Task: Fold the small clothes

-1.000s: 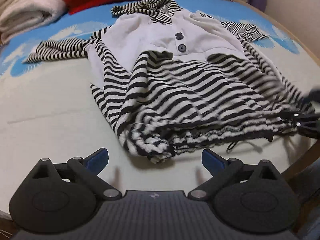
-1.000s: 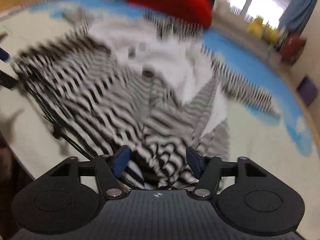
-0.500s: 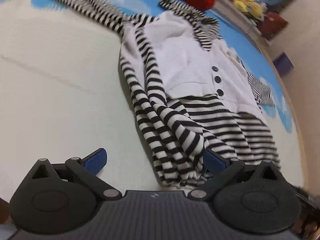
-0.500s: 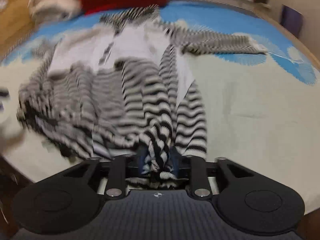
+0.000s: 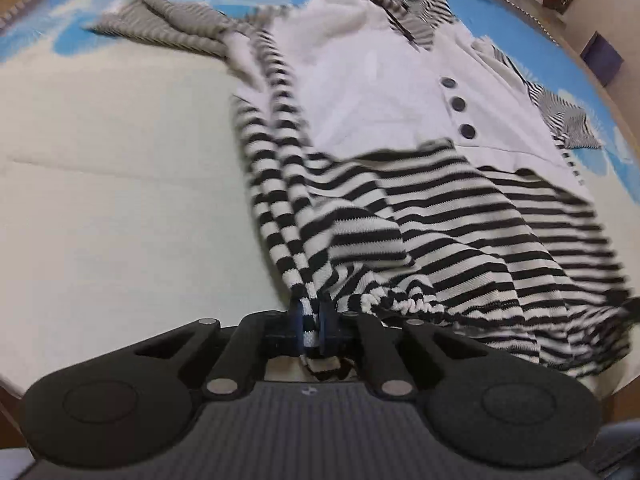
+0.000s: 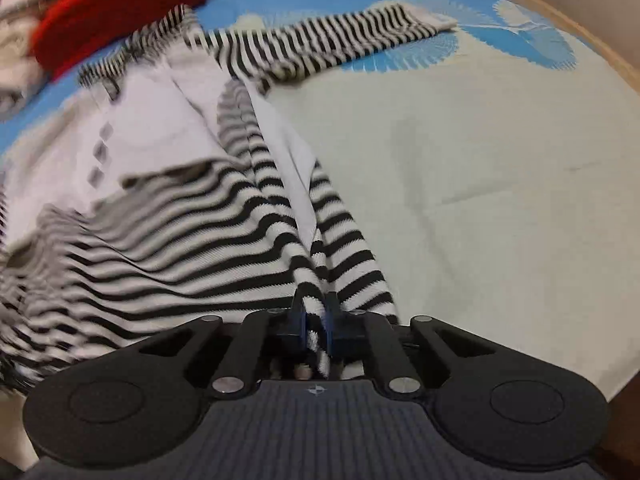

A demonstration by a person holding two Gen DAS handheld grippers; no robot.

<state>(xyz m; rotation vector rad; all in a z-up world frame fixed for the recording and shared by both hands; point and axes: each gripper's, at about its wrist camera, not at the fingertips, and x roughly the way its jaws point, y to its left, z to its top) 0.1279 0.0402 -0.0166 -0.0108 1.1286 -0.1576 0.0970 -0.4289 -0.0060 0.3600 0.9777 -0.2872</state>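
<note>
A small black-and-white striped dress with a white buttoned chest lies spread on the pale cloth-covered table. My left gripper is closing its jaws, and its blue pads pinch the left corner of the striped hem. In the right wrist view the same dress is blurred. There my right gripper is closing too, with the hem's right corner pressed between its pads. One striped sleeve stretches out at the far left, the other sleeve at the far right.
A red knitted garment and pale folded clothes lie at the table's far side. The round table's wooden rim curves close on the right. A purple box stands beyond the edge.
Both grippers went from open to shut on the hem corners. The left one moved over the hem's left corner and clamped it. The right one rolled and shifted sideways with the fabric.
</note>
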